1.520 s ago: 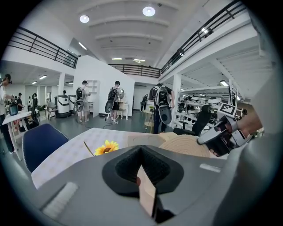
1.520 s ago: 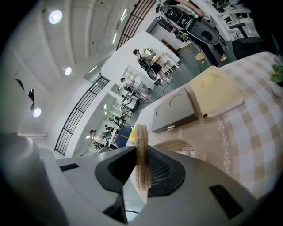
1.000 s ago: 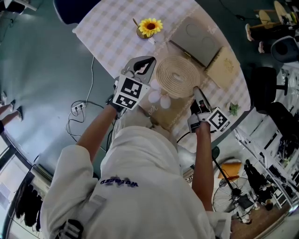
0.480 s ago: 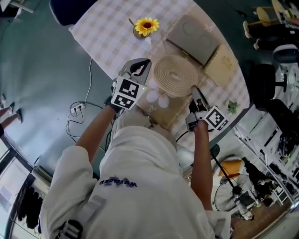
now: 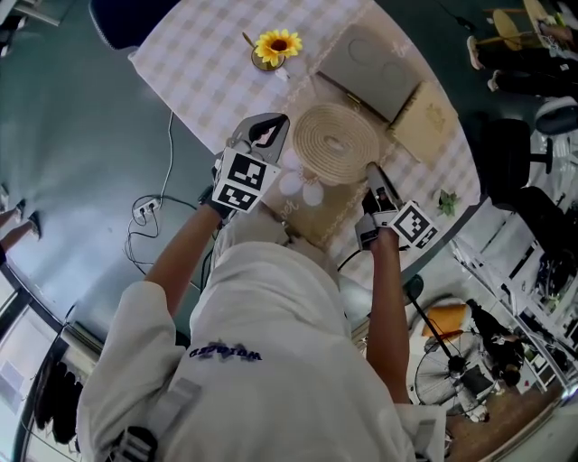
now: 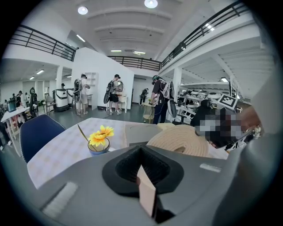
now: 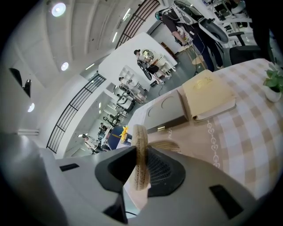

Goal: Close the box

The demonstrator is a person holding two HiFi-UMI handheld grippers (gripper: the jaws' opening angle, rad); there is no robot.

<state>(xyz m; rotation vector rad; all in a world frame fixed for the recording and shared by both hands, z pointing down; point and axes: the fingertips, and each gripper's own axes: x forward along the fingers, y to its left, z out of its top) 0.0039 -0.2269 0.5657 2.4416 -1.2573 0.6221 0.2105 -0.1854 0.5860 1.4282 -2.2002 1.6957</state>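
Checked tablecloth point(image 5: 208, 72) covers the table at 12 o'clock in the head view, with grey hall floor around it. People and racks stand far back in both gripper views.

On the cloth:
- 1 sunflower pot point(image 5: 276, 45) at 11 o'clock from the woven lid point(image 5: 339, 143).
- 1 flat grey case point(image 5: 370, 59) at 1 o'clock from the lid, just beside it.
- 1 tan book point(image 5: 429, 122) at 3 o'clock from the lid, touching the case's edge.
- 1 small green plant point(image 5: 447, 200) at 4 o'clock from the lid, near the table edge.

Off the table:
- 1 blue chair point(image 5: 126, 13) at 10 o'clock.
- 1 cable point(image 5: 149, 212) on the floor at 9 o'clock.
- 1 black chair point(image 5: 510, 162) at 3 o'clock.

Box point(image 5: 327, 215) is brown and sits at the near table edge, at 6 o'clock from the lid. It is partly under the lid, which covers its far part. 2 white round things point(image 5: 312, 192) show at the lid's near rim, over the box. Nothing lies on top of the lid. The case and book crowd its far side.

Left gripper point(image 5: 266, 131) is at 9 o'clock from the lid. Its jaws pinch a thin tan flap point(image 6: 147, 194) held edge-on; I can't tell what the flap belongs to. Right gripper point(image 5: 375, 180) is at 4 o'clock from the lid, jaws clamped on the lid's woven rim, which runs upright between them in the right gripper view.
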